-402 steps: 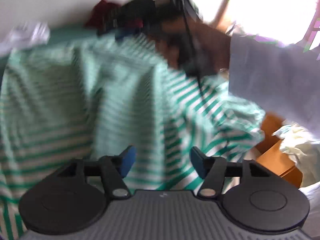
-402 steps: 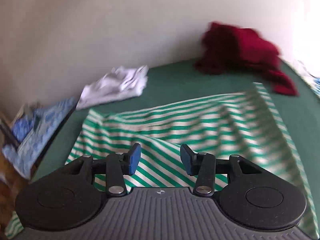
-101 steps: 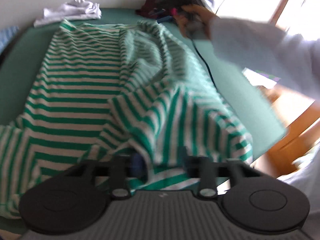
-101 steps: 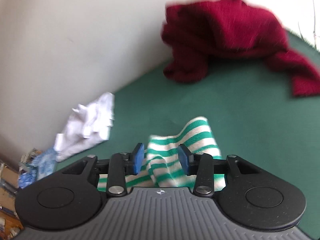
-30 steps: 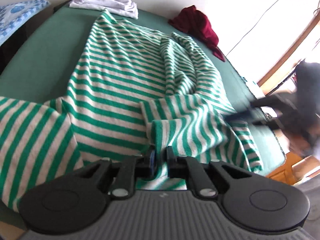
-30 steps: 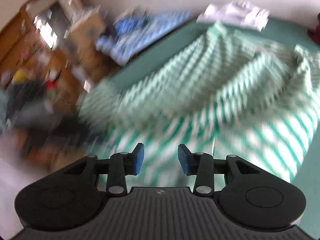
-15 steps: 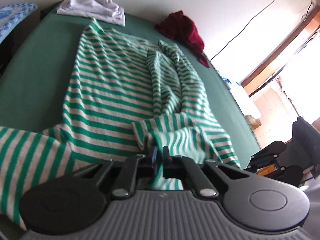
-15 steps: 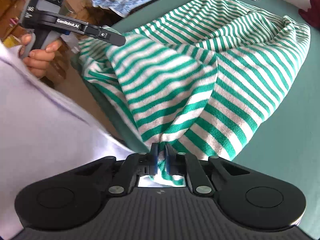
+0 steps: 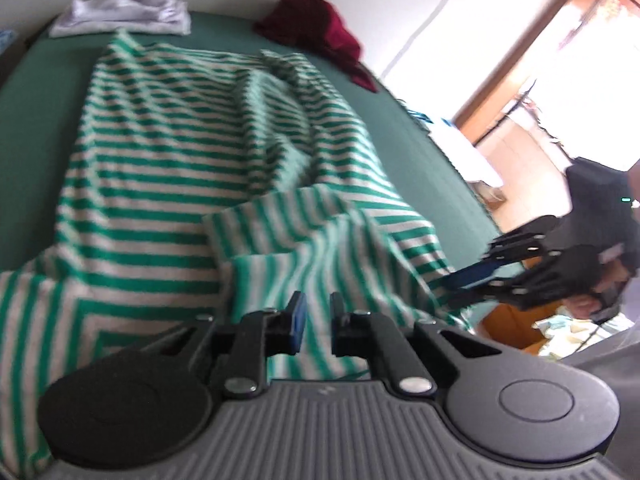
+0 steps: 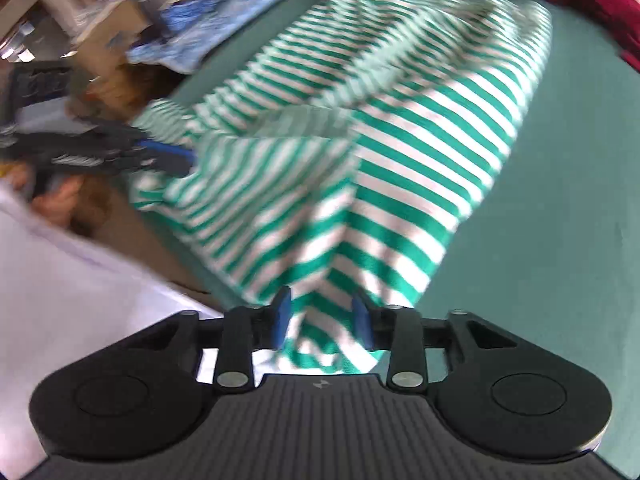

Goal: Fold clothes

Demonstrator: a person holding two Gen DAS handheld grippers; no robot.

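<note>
Green bed surface [image 9: 32, 92] with bare margins flanking green-and-white striped knit garment [image 9: 168, 168], rumpled lengthwise, near hem over front edge, left tongs [image 9: 316, 322] clenched on hem fold, right tongs [image 10: 322, 318] opening, hem corner between pads, untouched.

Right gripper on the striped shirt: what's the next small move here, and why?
Probably let the right gripper finish opening, then lift it clear. Its jaws are opening with the edge of the striped shirt between them, and the rest of the shirt already lies across the green bed.
</note>
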